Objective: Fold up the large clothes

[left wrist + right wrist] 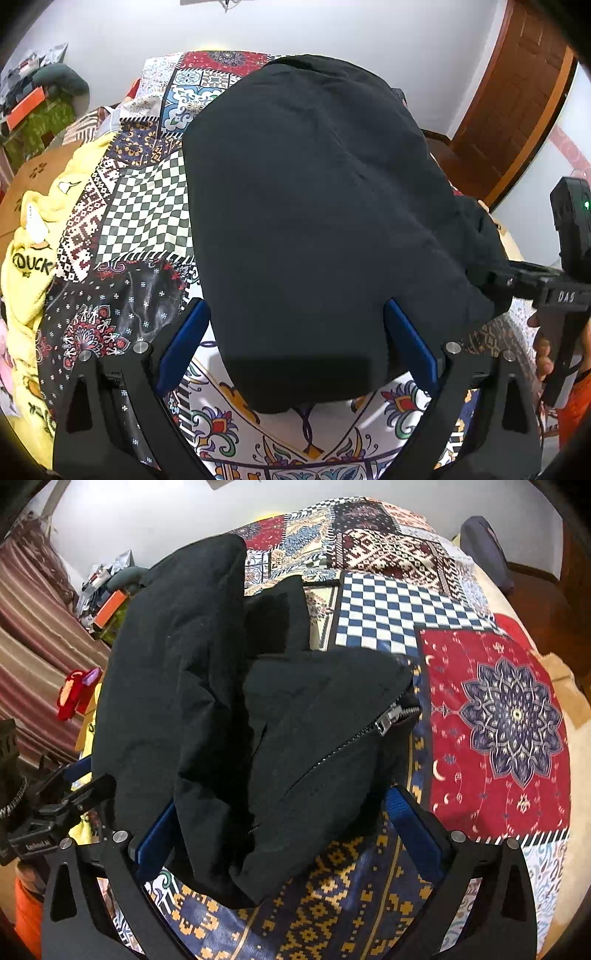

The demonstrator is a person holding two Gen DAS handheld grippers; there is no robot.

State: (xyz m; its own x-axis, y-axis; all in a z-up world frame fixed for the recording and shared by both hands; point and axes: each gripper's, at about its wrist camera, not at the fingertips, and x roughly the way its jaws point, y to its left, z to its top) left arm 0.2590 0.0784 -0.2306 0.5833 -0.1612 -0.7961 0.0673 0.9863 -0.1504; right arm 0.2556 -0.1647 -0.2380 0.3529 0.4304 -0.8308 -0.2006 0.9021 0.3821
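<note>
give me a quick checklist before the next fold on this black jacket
1. Left gripper open around the black jacket: ok.
2. Right gripper open around the jacket's bunched edge: ok.
3. Either gripper actually pinching cloth: not ok, both jaws stand wide.
4. Jacket lying flat: not ok, right wrist view shows it crumpled near the zipper.
5. Zipper closed: cannot tell.
6. Yellow garment apart from the jacket on the bedspread: ok.
</note>
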